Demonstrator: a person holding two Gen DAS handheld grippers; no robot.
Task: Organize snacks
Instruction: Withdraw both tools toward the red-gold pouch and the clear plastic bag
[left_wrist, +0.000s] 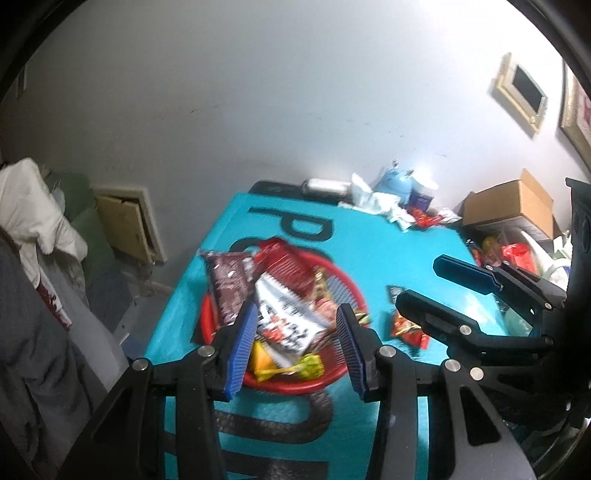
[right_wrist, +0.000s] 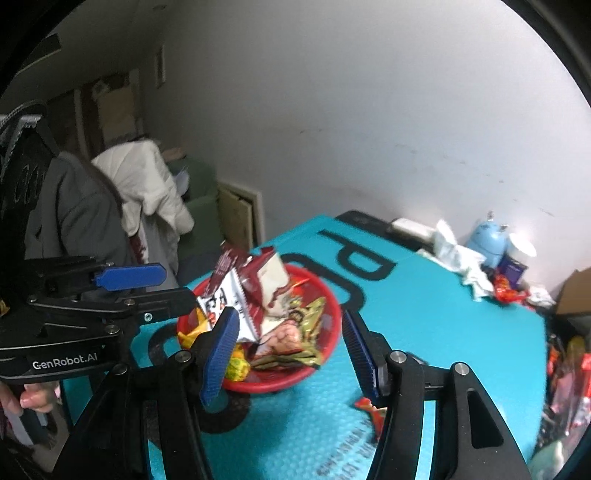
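Note:
A red round basket (left_wrist: 284, 386) (right_wrist: 280, 384) sits on the turquoise table mat (left_wrist: 369, 236) (right_wrist: 424, 317), heaped with snack packets. Among them are a brown packet (left_wrist: 229, 280), a white packet with black and red print (left_wrist: 284, 314) (right_wrist: 236, 306) and a yellow candy (left_wrist: 291, 369). My left gripper (left_wrist: 295, 350) (right_wrist: 177, 284) hovers above the basket's near side, open with nothing between its pads. My right gripper (right_wrist: 290, 350) (left_wrist: 421, 280) hangs just right of the basket, also open and holding nothing. A loose red-orange wrapper (left_wrist: 406, 328) (right_wrist: 369, 410) lies on the mat beside the basket.
A small dark packet (left_wrist: 395, 291) lies near the loose wrapper. At the table's far end are crumpled white tissue (left_wrist: 380, 206), a blue round toy (right_wrist: 485, 240) and red wrappers (right_wrist: 506, 291). A cardboard box (left_wrist: 513, 206) stands far right. A white jacket (right_wrist: 147, 184) hangs left; a hand (right_wrist: 33, 398) grips the left handle.

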